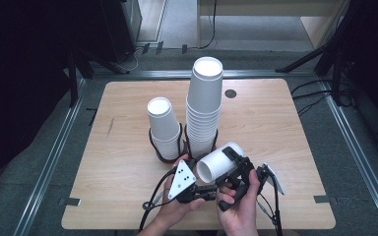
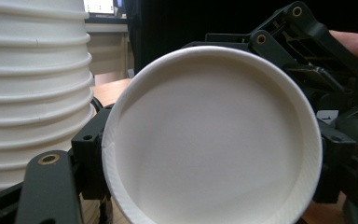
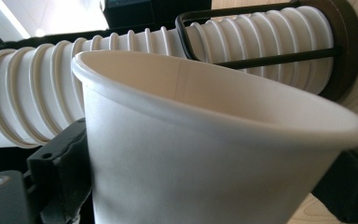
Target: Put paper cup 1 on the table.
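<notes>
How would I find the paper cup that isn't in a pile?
Look at the wooden table, where two stacks of white cups stand upside down in black holders, a tall stack and a short stack. In front of the tall one, near the table's front edge, is the single cup. It alone lies on its side, lifted off the table between the person's two grippers.

- The high view looks forward and down over the table.
- Both gripper views sit very close to one paper cup and share it, with the stacked cups behind.
</notes>
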### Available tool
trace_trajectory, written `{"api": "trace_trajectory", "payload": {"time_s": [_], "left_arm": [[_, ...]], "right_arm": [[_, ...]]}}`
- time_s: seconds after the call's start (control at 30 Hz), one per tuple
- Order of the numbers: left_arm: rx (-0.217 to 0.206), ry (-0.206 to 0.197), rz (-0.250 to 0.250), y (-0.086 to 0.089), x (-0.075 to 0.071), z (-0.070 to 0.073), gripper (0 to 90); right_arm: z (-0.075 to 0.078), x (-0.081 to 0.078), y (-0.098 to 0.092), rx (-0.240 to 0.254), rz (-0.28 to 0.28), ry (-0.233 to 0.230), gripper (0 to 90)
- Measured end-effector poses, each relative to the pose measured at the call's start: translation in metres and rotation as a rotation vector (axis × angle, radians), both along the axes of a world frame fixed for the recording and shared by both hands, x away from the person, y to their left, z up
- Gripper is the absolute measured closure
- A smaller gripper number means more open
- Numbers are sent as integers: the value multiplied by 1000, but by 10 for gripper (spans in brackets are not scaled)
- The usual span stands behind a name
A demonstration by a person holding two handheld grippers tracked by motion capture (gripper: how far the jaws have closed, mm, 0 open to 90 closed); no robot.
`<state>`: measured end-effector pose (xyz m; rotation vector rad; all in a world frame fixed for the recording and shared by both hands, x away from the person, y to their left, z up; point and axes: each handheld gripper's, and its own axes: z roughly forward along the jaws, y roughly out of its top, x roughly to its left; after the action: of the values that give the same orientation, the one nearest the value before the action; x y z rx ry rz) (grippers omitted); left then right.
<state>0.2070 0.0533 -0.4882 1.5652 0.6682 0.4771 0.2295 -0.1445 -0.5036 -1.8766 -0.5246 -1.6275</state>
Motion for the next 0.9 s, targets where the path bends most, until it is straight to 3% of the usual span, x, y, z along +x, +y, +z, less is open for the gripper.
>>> {"api": "trace_trajectory", "payload": {"time_s": [0.23,0.37,0.43,0.9], "left_arm": [[24,53,-17,-1,4,-1,184],[17,96,-24,0,6,-2,66],[8,102,-25,1,7,-1,26],[3,104,-16,5,8,0,23]], "right_arm": [[-4,-2,-1,5,-16,11,129],[-3,-3,-2,4,-37,3,135],[-2,-3,-3,-3,-40,-3,136],[5,0,-14,-46,-89,-20,137]]}}
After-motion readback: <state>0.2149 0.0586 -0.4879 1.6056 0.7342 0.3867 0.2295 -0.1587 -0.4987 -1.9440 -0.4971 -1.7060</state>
